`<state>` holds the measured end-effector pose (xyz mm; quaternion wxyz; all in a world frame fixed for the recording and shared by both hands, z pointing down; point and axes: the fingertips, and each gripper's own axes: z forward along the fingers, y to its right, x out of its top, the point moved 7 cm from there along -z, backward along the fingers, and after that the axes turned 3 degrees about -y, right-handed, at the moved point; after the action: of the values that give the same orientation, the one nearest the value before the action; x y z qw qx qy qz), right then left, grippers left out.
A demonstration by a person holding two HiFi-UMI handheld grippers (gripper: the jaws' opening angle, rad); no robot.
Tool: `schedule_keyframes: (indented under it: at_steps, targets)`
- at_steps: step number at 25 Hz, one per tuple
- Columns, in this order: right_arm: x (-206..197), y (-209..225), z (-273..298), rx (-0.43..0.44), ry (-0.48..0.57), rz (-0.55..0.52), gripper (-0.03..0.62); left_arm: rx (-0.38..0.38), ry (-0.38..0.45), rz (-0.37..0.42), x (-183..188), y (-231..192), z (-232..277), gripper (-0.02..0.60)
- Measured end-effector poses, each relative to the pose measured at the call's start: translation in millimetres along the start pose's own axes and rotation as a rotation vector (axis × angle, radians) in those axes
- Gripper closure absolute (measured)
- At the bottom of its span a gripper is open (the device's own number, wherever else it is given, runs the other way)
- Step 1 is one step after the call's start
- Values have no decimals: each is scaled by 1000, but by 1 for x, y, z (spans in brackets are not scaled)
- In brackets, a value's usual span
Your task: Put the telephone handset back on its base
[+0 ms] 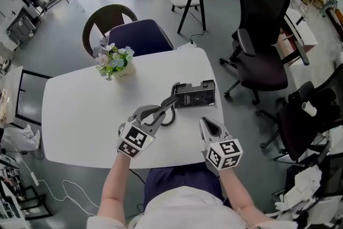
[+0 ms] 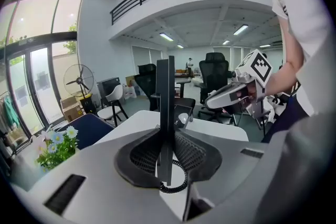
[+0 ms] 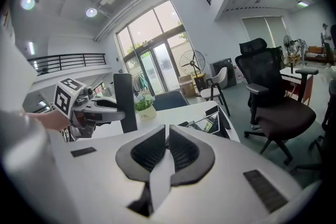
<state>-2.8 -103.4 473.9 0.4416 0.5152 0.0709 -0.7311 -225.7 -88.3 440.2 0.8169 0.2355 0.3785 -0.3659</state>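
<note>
- White table (image 1: 75, 115) carries flowers (image 1: 113, 61), well apart from the base (image 1: 195, 95).
- Left claw (image 1: 167, 106) pinches the handset (image 2: 165, 102), near the base.
- Right claw (image 1: 206, 123) pressed together, empty.

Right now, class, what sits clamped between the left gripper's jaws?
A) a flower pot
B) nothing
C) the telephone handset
C: in the left gripper view, the left gripper has its jaws pressed on both sides of the thin black telephone handset.
</note>
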Motion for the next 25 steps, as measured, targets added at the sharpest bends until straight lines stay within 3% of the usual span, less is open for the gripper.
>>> schedule_keyframes:
  at_steps: [10,19,25]
  targets:
    - [-4,1,1,-39,-26,25,549,-262,-94,124,17,-35,36,499]
    - [-5,7,9,-70,-35,46,549,-578,-238,208,32,-61,76,499]
    - [-5,11,14,-97,-41,73,549,-807,-333,205,40,-72,109,499]
